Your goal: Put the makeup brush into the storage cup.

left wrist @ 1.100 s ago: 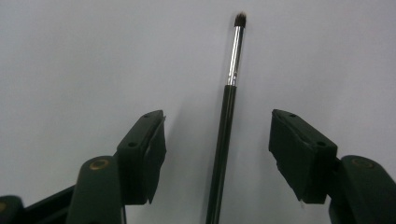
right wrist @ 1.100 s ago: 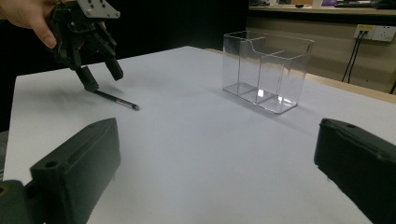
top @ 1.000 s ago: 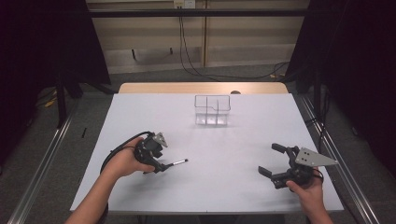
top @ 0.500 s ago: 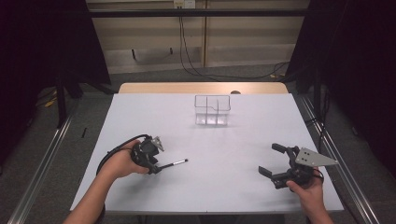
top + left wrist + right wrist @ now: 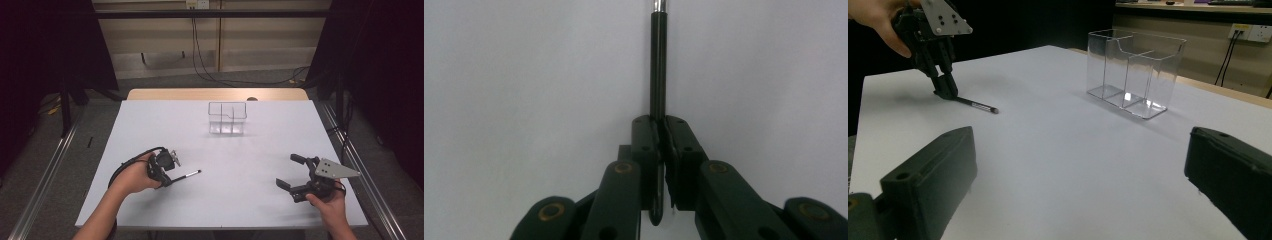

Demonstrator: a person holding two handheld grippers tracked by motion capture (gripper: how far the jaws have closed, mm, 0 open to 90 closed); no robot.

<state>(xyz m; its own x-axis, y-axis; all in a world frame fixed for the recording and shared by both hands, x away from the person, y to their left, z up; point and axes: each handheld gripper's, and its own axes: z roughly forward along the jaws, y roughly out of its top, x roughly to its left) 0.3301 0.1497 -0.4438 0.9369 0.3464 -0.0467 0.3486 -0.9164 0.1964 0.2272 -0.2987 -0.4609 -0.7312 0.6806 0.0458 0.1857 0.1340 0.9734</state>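
High view shows the white table [image 5: 150, 130] as the largest thing, with the clear plastic organizer [image 5: 227, 118] standing well beyond both tools, nearer the far edge. The right gripper [image 5: 290, 172] rests low near the table's near right corner, its jaws spread wide with nothing between them; the organizer lies ahead of it and to its left.

Next comes the left gripper [image 5: 167, 181], held in the person's left hand [image 5: 135, 177] and tipped down to the table. Its jaws have just been closing, and in the left gripper view they stand pinched together on the rear end of the pen [image 5: 658, 65]. The pen's black barrel runs straight out ahead of the fingertips, lying flat on the table, its silver tip farthest from the tool.

As a judgement, the pen is light, stiff and slim, with a smooth round barrel that could roll or pivot between the pads. A hold this near one end leaves most of the length hanging free, so it may droop on lifting; a grip closer to the middle would be steadier.
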